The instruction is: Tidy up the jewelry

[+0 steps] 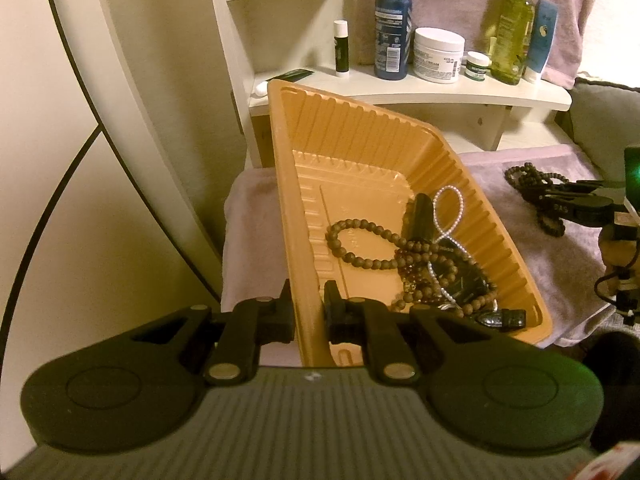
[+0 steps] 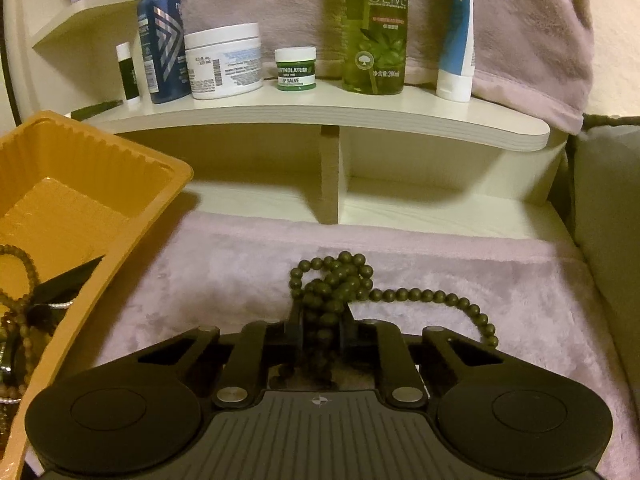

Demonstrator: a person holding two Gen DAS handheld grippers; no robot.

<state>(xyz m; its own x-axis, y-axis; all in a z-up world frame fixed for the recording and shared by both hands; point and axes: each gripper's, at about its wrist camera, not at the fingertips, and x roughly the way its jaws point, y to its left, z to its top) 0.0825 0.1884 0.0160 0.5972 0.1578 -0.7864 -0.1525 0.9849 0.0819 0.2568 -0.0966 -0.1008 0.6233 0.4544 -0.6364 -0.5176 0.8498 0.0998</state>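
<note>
An orange plastic tray (image 1: 360, 136) stands tilted on a lilac towel. My left gripper (image 1: 308, 308) is shut on the tray's near-left wall. In the tray lie a brown bead bracelet (image 1: 352, 244), a pearl strand (image 1: 452, 212), a black watch (image 1: 464, 280) and more beads in a tangle. My right gripper (image 2: 320, 320) is shut on a dark bead necklace (image 2: 340, 280) that lies bunched on the towel right of the tray (image 2: 92, 184). One strand trails off to the right. The right gripper also shows in the left wrist view (image 1: 568, 200).
A cream shelf (image 2: 320, 116) stands behind the towel (image 2: 520, 300) with a blue bottle (image 2: 160, 32), a white jar (image 2: 224, 60), a small green jar (image 2: 296, 68), an olive bottle (image 2: 376, 28), a tube (image 2: 456, 32) and a lip balm (image 2: 128, 72). A grey cushion (image 2: 608, 200) lies at right.
</note>
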